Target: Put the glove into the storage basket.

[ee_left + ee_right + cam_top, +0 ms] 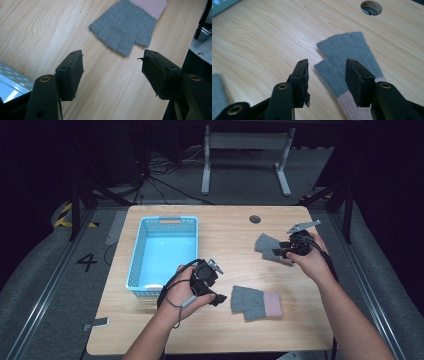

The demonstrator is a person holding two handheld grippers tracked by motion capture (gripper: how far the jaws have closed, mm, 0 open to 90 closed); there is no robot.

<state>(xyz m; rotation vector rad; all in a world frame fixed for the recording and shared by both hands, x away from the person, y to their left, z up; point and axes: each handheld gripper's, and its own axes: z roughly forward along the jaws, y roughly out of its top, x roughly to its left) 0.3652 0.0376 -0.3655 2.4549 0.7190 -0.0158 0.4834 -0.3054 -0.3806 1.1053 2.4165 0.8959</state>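
Two knit fingerless gloves, grey with pink cuffs, flat on wooden table (220, 227), near glove (256, 302) beside spread empty left gripper (219, 298), far glove (266, 245) under spread right gripper (278, 251), one blue lattice plastic basket (140, 240) left.

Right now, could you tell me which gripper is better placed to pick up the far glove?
Probably the right gripper: its open jaws hang just over the far glove. The left gripper sits beside the basket, pointing at the near glove.
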